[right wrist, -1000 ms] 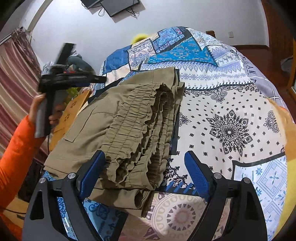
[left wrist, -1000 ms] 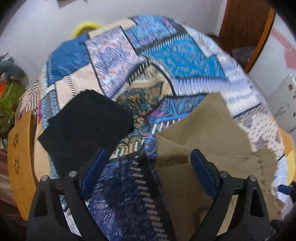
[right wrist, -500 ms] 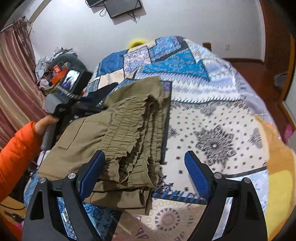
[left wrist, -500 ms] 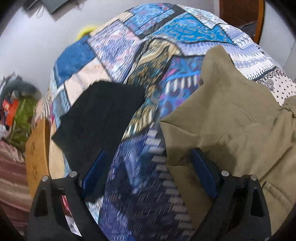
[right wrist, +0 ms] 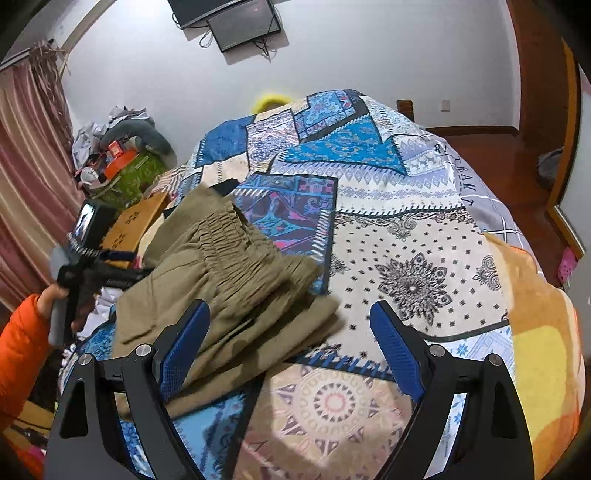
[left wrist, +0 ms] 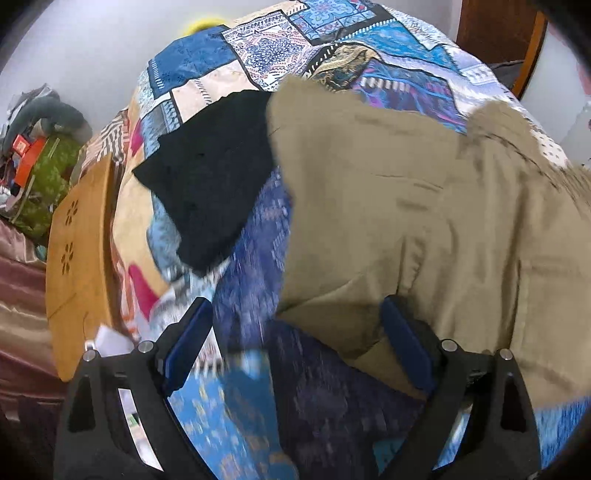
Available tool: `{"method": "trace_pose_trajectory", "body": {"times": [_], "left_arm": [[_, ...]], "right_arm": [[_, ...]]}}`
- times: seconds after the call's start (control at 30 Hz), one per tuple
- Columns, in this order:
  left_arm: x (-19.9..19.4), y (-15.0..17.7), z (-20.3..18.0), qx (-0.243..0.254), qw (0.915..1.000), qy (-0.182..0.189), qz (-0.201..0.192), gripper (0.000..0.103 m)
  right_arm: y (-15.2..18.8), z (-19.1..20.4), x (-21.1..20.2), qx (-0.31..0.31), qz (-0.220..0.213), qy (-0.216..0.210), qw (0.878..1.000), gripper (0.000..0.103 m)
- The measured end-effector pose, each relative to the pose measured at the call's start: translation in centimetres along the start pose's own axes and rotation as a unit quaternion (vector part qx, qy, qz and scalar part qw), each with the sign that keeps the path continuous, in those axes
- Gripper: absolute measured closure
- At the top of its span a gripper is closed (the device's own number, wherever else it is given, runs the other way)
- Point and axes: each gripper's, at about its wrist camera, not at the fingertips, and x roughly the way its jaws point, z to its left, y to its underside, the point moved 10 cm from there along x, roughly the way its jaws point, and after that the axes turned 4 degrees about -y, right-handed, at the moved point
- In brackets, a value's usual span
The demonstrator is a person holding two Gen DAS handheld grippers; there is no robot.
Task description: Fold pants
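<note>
The olive-khaki pants (right wrist: 229, 280) lie folded in a thick stack on the patchwork bedspread (right wrist: 406, 236), gathered waistband on top. In the left wrist view the pants (left wrist: 406, 206) fill the right half. My left gripper (left wrist: 295, 339) is open and empty, hovering over the pants' near left corner; its right finger is over the cloth. It also shows in the right wrist view (right wrist: 92, 273), held in an orange-sleeved hand. My right gripper (right wrist: 288, 343) is open and empty above the pants' right edge.
A folded black garment (left wrist: 210, 173) lies left of the pants, touching their far corner. A wooden stool or board (left wrist: 77, 258) stands at the bed's left side. Clutter is piled in the far left corner (right wrist: 118, 162). A screen (right wrist: 229, 22) hangs on the wall.
The left gripper has swung down and right, closer over the pants. The right gripper has pulled back and up, so the pants look smaller. Both stay open.
</note>
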Motion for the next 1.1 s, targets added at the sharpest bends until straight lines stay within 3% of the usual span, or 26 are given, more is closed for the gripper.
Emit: {"method": "trace_pose_trajectory", "body": {"times": [0.13,0.27,0.33,0.43,0.53,0.7,0.87,1.0,1.1], "left_arm": [[-2.5,1.6,-2.1,-0.016,0.9977,0.064,-0.014,0.024],[-4.0,1.9,-4.1,-0.009,0.9947,0.097,-0.034,0.029],[-4.2,1.8,-4.2,-0.01,0.9955,0.085,-0.042,0.033],[-3.7,2.2,-3.1,-0.033,0.9953,0.083,-0.036,0.038],[-2.9,3.0,-0.9,-0.04,0.9974,0.05,-0.033,0.038],[-2.5,4.0,2.1,-0.052,0.998,0.029,-0.022,0.039],[-5.4,1.2,3.2,-0.069,0.9944,0.04,-0.07,0.039],[-8.3,-2.8,0.5,-0.04,0.9886,0.08,-0.121,0.039],[-8.8,-5.2,-2.9,-0.018,0.9841,0.121,-0.128,0.04]], "right_arm": [[0.8,1.2,0.5,-0.019,0.007,-0.01,1.0,0.017],[1.5,1.0,1.2,-0.026,0.015,-0.003,1.0,0.02],[2.0,0.4,1.8,-0.023,0.027,0.004,0.999,0.034],[2.9,-0.6,2.6,-0.015,0.045,0.005,0.999,0.045],[3.6,-1.4,2.6,0.0,0.051,-0.002,0.999,0.048],[3.3,-1.6,1.8,0.006,0.047,0.001,0.999,0.048],[1.3,-1.5,1.1,-0.007,0.029,0.007,1.0,0.048],[-0.8,-1.0,1.6,-0.026,0.017,0.006,1.0,0.048],[-2.1,-1.2,2.8,-0.037,0.018,0.008,0.999,0.049]]}}
